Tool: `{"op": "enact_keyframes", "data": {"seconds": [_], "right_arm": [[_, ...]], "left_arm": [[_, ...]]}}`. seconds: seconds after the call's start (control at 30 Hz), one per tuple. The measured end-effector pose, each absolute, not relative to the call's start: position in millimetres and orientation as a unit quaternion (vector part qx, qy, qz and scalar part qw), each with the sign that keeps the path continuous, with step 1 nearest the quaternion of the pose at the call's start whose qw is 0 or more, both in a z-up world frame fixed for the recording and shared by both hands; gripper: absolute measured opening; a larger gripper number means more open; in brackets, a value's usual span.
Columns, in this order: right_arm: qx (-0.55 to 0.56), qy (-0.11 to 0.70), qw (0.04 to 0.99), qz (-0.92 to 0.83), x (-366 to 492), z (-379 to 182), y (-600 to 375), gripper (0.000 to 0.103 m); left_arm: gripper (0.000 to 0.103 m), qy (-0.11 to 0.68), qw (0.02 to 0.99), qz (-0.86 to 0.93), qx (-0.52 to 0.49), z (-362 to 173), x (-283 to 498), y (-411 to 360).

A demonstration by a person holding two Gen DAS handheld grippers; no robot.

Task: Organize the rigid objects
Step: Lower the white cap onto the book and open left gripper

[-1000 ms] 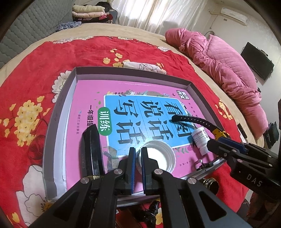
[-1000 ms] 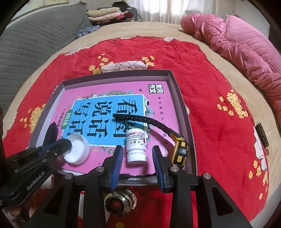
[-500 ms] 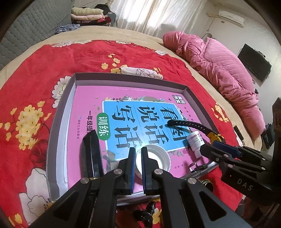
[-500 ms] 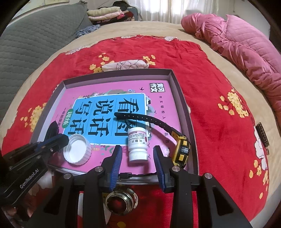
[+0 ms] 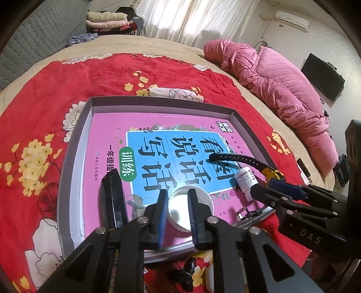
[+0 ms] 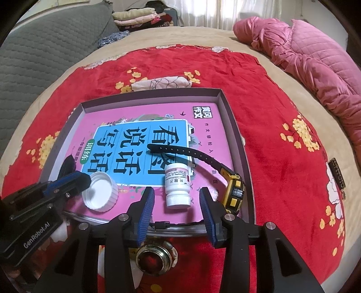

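A shallow grey tray (image 5: 76,157) on the red blanket holds a pink book (image 5: 108,126). On the book lie a white jar lid (image 5: 200,202), a white pill bottle (image 6: 178,184) on its side and a black-and-yellow watch (image 6: 234,191). My left gripper (image 5: 178,211) straddles the lid's near-left rim; its jaws are opening and the pads stand off the rim. My right gripper (image 6: 177,209) has the bottle's cap end between its fingertips with a gap on each side, jaws opening. From the right wrist, the left gripper (image 6: 79,181) shows over the lid (image 6: 100,191).
A flat black object (image 5: 112,198) lies along the tray's left side. A brass fitting (image 6: 155,257) sits on the blanket just before the tray, by a black cable plug (image 6: 161,224). A pink quilt (image 5: 282,90) is heaped far right, and folded clothes (image 6: 135,15) sit at the back.
The left jaws, pinched on the lid's rim a second ago, have parted and the lid lies flat on the book. The right jaws have widened around the bottle.
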State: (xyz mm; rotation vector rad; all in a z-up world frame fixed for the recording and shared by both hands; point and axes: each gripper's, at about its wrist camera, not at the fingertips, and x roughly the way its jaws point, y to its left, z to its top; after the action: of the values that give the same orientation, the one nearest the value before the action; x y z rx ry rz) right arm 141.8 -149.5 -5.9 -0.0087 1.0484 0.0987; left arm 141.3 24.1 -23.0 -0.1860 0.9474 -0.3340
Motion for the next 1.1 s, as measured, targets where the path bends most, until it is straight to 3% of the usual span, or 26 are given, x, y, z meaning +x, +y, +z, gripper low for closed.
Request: {"op": "enact_keyframes", "data": {"seconds": [0.43,0.73,1.1], "right_arm": [[0.0,0.499,0.865,0.05,141.1,-4.6,-150.3,0.043],[0.003,0.494,0.868,0.046,137.0,-0.6,-153.5,0.043],[0.001,0.488,0.871,0.053,128.0,3.1,-151.8,0.044]], "left_arm": [[0.021,0.444,0.874,-0.177,-0.088,-17.1,139.2,22.3],[0.04,0.435,0.877,-0.182,-0.093,-10.7,136.9,26.2],[0.043,0.429,0.884,-0.17,-0.075,-1.8,130.1,32.4]]}}
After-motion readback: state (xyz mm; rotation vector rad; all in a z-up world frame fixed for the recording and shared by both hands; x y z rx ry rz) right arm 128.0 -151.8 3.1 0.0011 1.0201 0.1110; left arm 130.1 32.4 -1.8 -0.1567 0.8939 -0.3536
